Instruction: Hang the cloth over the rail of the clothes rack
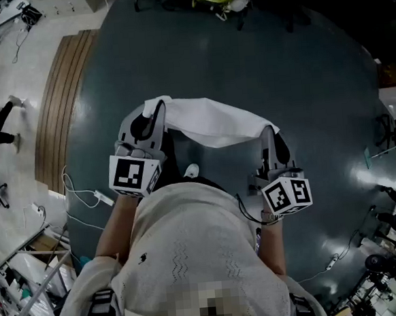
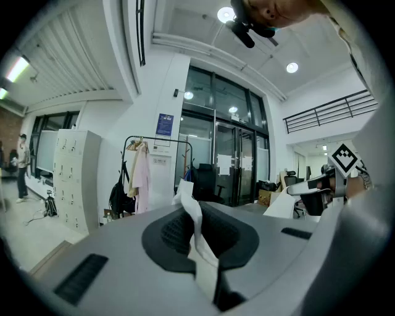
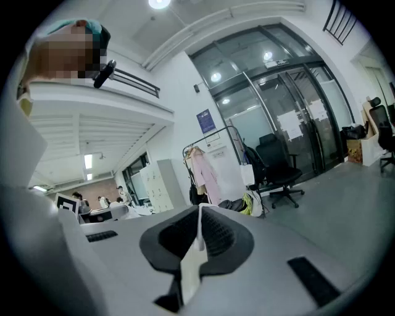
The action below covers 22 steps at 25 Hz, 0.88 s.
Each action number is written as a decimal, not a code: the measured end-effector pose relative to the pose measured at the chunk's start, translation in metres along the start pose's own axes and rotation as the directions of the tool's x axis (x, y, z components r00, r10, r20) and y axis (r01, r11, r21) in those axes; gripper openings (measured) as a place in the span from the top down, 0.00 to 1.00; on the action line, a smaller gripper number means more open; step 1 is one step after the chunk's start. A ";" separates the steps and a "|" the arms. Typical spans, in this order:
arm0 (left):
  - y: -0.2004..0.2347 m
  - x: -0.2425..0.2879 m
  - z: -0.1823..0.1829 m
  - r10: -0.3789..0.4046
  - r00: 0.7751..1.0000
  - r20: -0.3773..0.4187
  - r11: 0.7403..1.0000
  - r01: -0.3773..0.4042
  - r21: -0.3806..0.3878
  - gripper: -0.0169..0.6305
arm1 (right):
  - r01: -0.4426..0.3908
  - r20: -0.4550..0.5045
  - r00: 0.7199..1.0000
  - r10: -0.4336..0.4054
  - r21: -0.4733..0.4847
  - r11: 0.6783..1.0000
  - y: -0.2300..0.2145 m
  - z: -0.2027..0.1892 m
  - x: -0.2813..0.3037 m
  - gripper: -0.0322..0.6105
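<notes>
**Left gripper (image 1: 150, 117) and right gripper (image 1: 270, 133) pinched the cloth (image 1: 212, 124) by its two ends**

Seen along its own jaws, the left gripper was pressed together on one end of the white cloth, with a thin fold standing up between the pads. The right gripper was clamped the same way on the opposite end. The cloth hung stretched between them in front of the person (image 1: 191, 243), sagging a little in the middle above the dark floor (image 1: 301, 77).

It looked light, thin and wholly limp, so it would probably droop wherever unsupported. Little fabric showed inside either grip, so a sharp tug might pull it free. Holding the two ends apart seemed the right hold for laying it spread over the rail (image 2: 170, 141). The clothes rack (image 2: 148, 139) stood well apart across the room, with garments (image 2: 141, 176) on it.
</notes>
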<state>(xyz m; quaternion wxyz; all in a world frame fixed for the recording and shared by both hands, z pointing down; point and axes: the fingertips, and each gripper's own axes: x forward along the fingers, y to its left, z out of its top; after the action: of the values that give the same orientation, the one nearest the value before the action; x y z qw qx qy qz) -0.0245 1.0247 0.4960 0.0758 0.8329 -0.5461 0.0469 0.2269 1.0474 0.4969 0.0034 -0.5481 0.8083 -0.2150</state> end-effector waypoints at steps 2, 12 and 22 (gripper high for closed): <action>0.023 0.021 0.000 0.004 1.000 -0.011 1.000 -0.004 -0.004 0.94 | 0.008 -0.014 1.000 -0.008 0.010 1.000 -0.001 0.001 0.029 0.92; 0.165 0.115 0.020 -0.032 0.999 -0.019 0.999 0.032 -0.029 0.94 | 0.025 -0.035 0.999 -0.025 0.017 1.000 0.048 0.028 0.196 0.92; 0.270 0.179 0.045 -0.034 0.999 0.013 0.999 0.035 -0.038 0.94 | 0.091 -0.021 0.996 -0.091 0.004 0.996 0.068 0.047 0.285 0.92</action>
<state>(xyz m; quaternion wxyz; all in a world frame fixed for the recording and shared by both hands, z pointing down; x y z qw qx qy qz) -0.2014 0.7496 0.5008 0.0891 0.8409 -0.5330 0.0299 0.0645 0.7994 0.4958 -0.0133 -0.5821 0.7819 -0.2227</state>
